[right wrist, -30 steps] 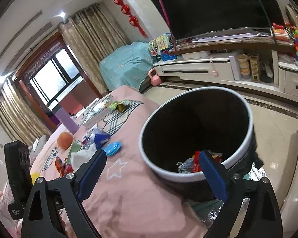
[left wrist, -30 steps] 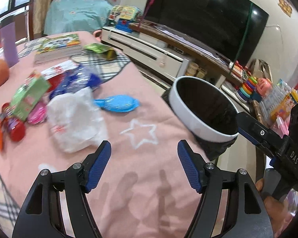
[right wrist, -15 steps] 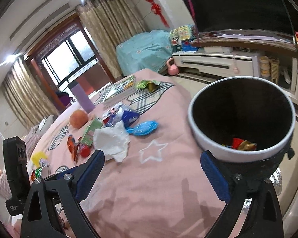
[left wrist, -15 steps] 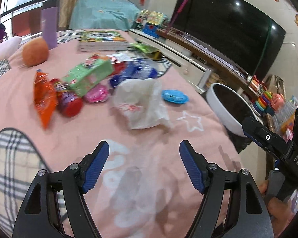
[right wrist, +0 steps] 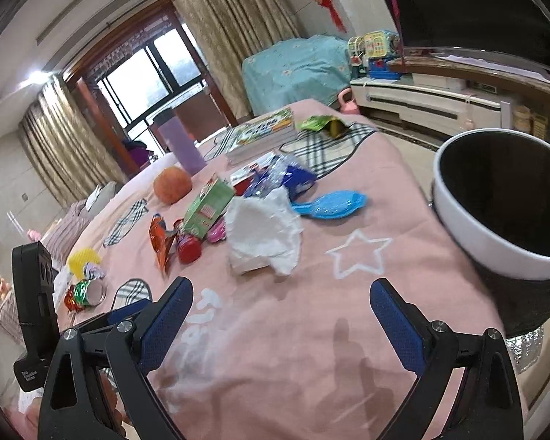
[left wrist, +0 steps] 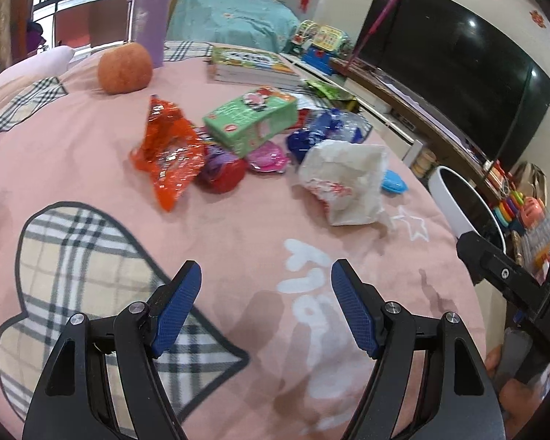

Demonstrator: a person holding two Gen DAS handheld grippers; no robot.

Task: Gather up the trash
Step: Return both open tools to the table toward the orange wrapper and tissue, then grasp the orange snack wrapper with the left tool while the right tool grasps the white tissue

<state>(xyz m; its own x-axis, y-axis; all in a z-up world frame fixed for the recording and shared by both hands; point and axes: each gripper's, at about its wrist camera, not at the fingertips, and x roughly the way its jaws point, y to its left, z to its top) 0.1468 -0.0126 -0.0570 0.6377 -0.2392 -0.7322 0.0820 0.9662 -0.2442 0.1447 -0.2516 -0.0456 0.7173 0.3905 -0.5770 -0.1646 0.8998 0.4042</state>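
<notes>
Trash lies in a heap on the pink cloth: an orange wrapper (left wrist: 168,154), a green carton (left wrist: 251,119), a red round packet (left wrist: 222,174), a pink piece (left wrist: 269,159), crumpled blue plastic (left wrist: 324,132) and a white paper bag (left wrist: 348,183) (right wrist: 264,233). A blue flat spoon-shaped piece (right wrist: 332,203) lies beside the bag. The white-rimmed black bin (right wrist: 502,212) (left wrist: 465,209) stands off the cloth's right edge. My left gripper (left wrist: 266,306) is open and empty, hovering short of the heap. My right gripper (right wrist: 280,321) is open and empty too, nearer the bin.
An orange fruit (left wrist: 124,68), a purple cup (left wrist: 148,18) and a stack of books (left wrist: 253,68) sit at the far side. A green snack bag (right wrist: 321,124) lies by the books. Small foil wrappers (right wrist: 82,291) lie at the left. A TV (left wrist: 447,62) and cabinet stand beyond.
Both grippers have swung left, away from the bin and toward the trash heap. The bin has slid to the right edge of both views. Both stay open and empty.
</notes>
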